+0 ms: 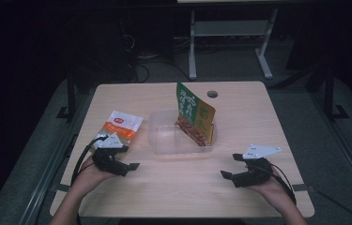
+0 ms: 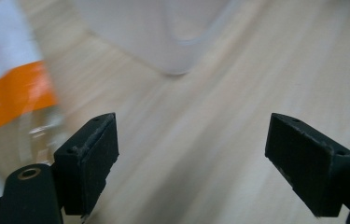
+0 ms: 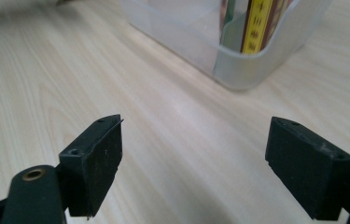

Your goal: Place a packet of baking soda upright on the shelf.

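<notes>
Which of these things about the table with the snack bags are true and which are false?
1. The green snack bag stands inside the clear plastic box. True.
2. The orange and white bag is in the box too. False: it lies flat on the table, left of the box.
3. The left gripper is squeezing the orange and white bag. False: its jaws are wide apart with nothing between them.
4. The right gripper is open, with bare table between its jaws. True.
5. The green snack bag lies flat. False: it stands upright, leaning against the box's right end.
</notes>
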`<state>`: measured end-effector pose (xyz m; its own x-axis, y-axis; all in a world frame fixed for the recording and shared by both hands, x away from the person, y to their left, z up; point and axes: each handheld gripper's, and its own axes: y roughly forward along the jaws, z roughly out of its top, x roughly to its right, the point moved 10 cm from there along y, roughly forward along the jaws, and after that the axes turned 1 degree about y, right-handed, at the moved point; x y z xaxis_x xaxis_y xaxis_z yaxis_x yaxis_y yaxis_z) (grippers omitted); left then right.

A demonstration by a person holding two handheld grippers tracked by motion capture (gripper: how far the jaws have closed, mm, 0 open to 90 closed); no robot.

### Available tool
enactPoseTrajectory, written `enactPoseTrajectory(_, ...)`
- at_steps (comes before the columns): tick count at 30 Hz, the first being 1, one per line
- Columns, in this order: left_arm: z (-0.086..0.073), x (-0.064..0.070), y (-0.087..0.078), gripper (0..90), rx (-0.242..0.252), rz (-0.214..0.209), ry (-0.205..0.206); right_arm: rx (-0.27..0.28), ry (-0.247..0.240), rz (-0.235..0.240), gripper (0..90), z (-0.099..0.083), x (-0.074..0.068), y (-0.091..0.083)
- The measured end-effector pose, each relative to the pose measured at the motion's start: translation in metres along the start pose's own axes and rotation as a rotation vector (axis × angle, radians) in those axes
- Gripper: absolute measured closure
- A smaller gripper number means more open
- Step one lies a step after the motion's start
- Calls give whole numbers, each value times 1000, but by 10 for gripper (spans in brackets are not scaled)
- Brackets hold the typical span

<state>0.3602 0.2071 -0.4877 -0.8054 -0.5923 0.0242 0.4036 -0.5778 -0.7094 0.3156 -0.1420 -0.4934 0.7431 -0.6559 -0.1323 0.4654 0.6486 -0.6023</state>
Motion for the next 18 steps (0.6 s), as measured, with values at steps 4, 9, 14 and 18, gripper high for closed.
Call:
enactPoseTrajectory(4,-1,-18,-6,166,8,46,-29,-12,-2,-2,181,-7,-2,1)
enactPoseTrajectory(9,-1,-61,-14,166,19,154,-75,-22,3,2,174,-9,-1,7)
enactPoseTrajectory(14,-1,-101,-13,171,35,220,-148,-26,5,-1,164,-10,1,8)
enactPoseTrajectory(18,-3,-127,-10,172,47,256,-195,-36,10,-3,160,-12,3,10)
